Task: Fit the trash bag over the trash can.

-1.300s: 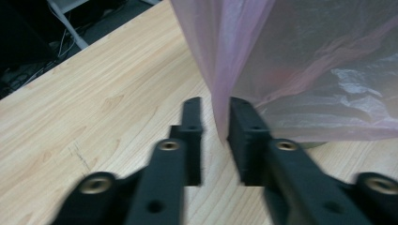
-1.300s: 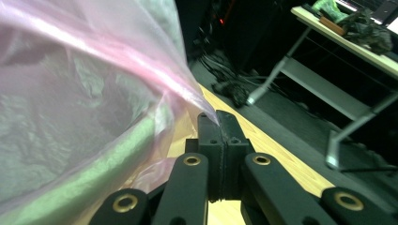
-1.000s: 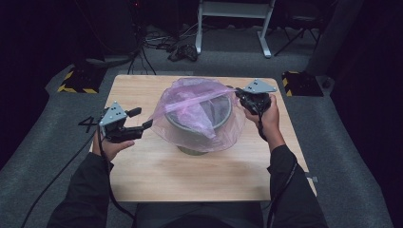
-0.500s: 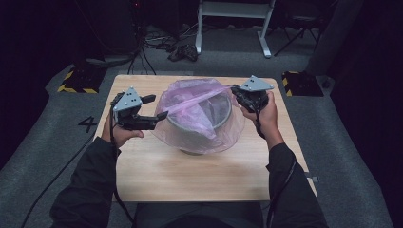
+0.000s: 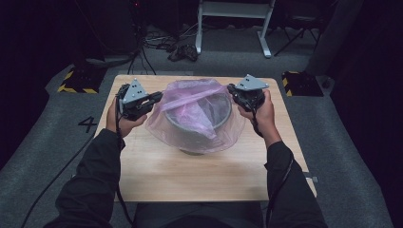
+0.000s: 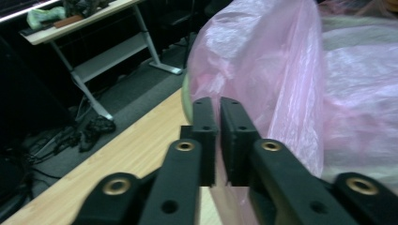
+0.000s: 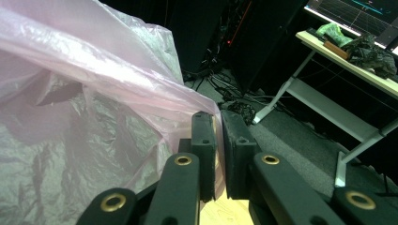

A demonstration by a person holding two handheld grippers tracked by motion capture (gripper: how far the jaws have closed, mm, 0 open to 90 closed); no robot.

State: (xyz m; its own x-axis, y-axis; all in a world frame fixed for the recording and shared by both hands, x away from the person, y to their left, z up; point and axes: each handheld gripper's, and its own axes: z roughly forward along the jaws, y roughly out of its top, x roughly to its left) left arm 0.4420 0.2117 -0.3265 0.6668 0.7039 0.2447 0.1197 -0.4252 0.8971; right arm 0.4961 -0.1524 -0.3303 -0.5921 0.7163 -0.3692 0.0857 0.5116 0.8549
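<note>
Pink plastic bag (image 5: 195,116) lines and drapes over a grey bowl (image 5: 199,124) at the middle of the wooden table (image 5: 199,175). The film is translucent and wrinkled; it spills outside the rim on the left, right and near sides, and part of it sags into the bowl's hollow. The bowl stands upright on the table, slightly toward the far half.

Left gripper (image 5: 154,99), held in the person's left hand (image 5: 121,121), sits at the left edge of the bag. In the left gripper view its jaws stand nearly together with a narrow slit between them, the pink film directly beside and behind them; whether film is caught in the slit cannot be told.

Right gripper (image 5: 233,90), held in the right hand (image 5: 260,113), sits at the far right edge of the bag. In the right gripper view its jaws are pressed onto a stretched fold of the bag, pulled taut toward them.
</note>
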